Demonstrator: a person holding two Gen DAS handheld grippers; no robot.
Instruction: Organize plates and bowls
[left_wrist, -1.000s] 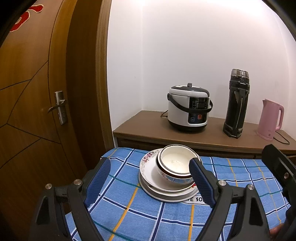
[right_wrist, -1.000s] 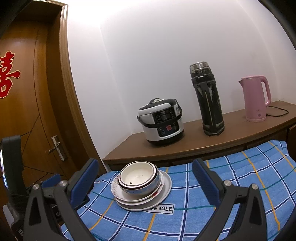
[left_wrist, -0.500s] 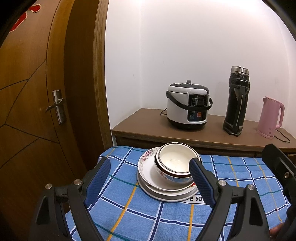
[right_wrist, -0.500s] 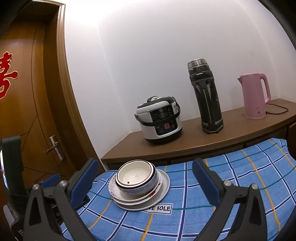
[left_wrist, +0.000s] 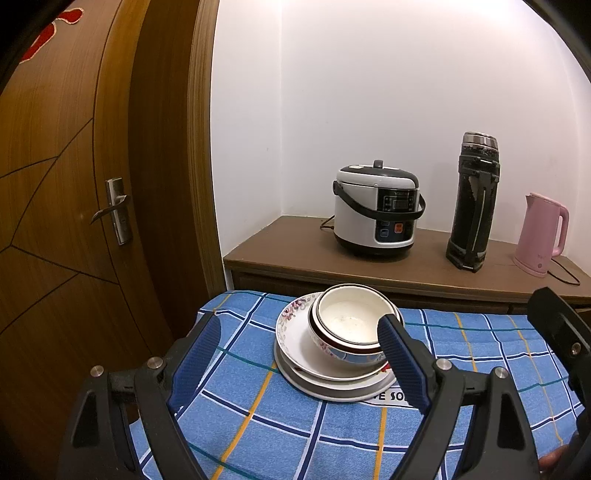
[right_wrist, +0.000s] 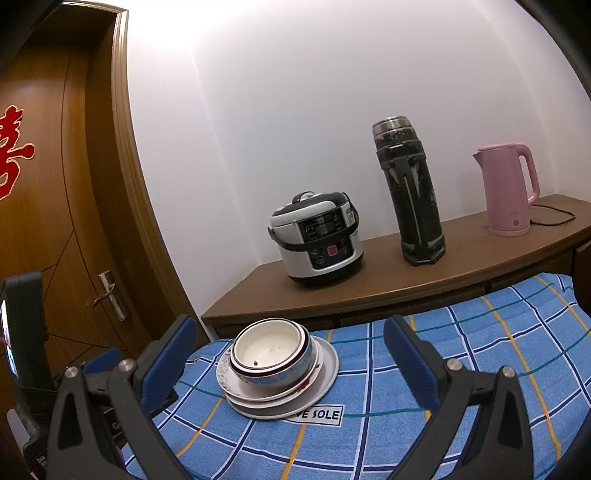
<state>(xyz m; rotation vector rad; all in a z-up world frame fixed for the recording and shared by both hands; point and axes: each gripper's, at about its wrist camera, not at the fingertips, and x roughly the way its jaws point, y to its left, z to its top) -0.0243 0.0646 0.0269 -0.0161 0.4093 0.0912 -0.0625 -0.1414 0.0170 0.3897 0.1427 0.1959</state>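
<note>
Here's the stack, sitting on the blue checked cloth (left_wrist: 258, 424) at the near-left end of the counter (right_wrist: 498, 350): nested bowls (left_wrist: 351, 325) on top, plates (left_wrist: 295, 354) beneath. In the left wrist view it lies at about 12 o'clock, just beyond the fingertips; in the right wrist view it sits toward 11 o'clock.

Left gripper (left_wrist: 299, 365) — fingers spread wide, nothing between them, the right-hand blue pad overlapping the bowl's near rim in the picture, though whether it touches I cannot tell. Right gripper (right_wrist: 284, 365) — also wide open and empty, hanging short of the stack.

Handling, as I judge it: this is glazed ceramic, stiff, fairly heavy as a pile, slick under rubber pads and quick to chip. The bowl's upright wall is the place to pinch, one finger inside the rim and one outside; the plates offer only a thin edge, so they would need a low, level grip.

Now the unknowns. How many bowls are nested — two rims show, perhaps — is hard to count, and the plate count too. The cloth's printed label (right_wrist: 317, 413) is half covered by the bottom plate. There's a dark speck inside the bowl, unidentifiable. Behind, the rice cooker (left_wrist: 376, 218), dark flask (left_wrist: 472, 206) and pink kettle (left_wrist: 541, 236) stand well apart on the wooden sideboard (left_wrist: 295, 247).
</note>
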